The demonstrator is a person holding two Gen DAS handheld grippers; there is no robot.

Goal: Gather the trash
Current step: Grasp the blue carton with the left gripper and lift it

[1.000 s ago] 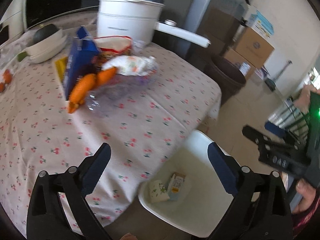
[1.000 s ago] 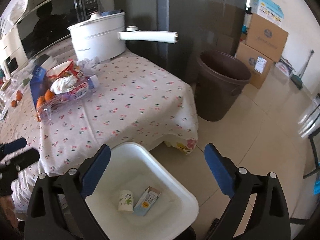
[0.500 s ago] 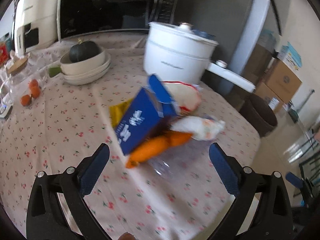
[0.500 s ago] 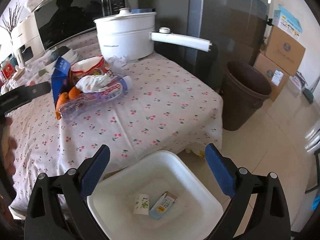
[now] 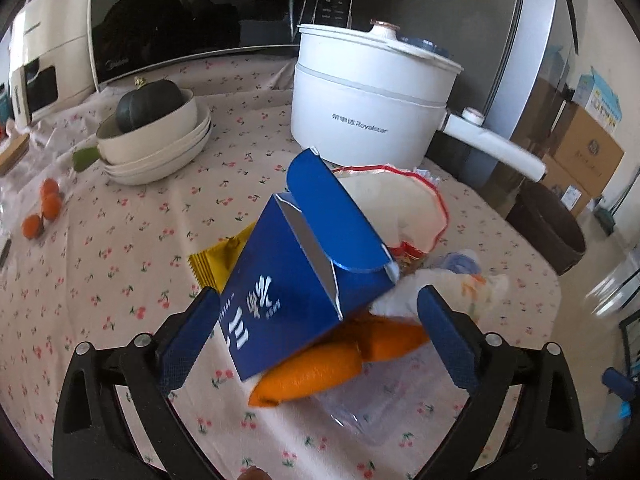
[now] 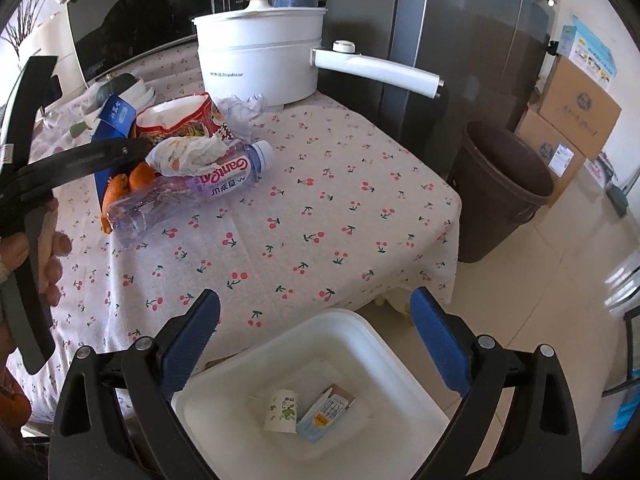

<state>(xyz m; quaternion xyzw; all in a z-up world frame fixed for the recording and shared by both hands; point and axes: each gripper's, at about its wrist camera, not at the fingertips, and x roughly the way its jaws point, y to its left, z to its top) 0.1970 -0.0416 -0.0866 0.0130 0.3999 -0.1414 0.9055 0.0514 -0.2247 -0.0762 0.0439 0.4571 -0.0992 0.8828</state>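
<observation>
A pile of trash lies on the cherry-print tablecloth (image 6: 328,216). It holds a blue carton (image 5: 304,276), an orange wrapper (image 5: 320,364), a yellow packet (image 5: 220,260), a crumpled tissue (image 6: 188,152), a clear plastic bottle (image 6: 208,188) and a red-and-white bag (image 6: 180,118). My left gripper (image 5: 316,336) is open, its fingers on either side of the blue carton, apart from it. My right gripper (image 6: 316,348) is open and empty above a white bin (image 6: 240,380) on the floor. The bin holds a paper cup (image 6: 282,410) and a small carton (image 6: 326,410).
A white electric pot (image 5: 368,96) with a long handle stands behind the pile. Stacked bowls with a dark squash (image 5: 152,132) and small oranges (image 5: 44,208) sit at the left. A brown trash can (image 6: 504,192) and cardboard boxes (image 6: 576,108) are on the floor at the right.
My left gripper has swung from over the white bin to the trash pile and closed in on the blue carton. My right gripper has risen a little and stays over the bin.
</observation>
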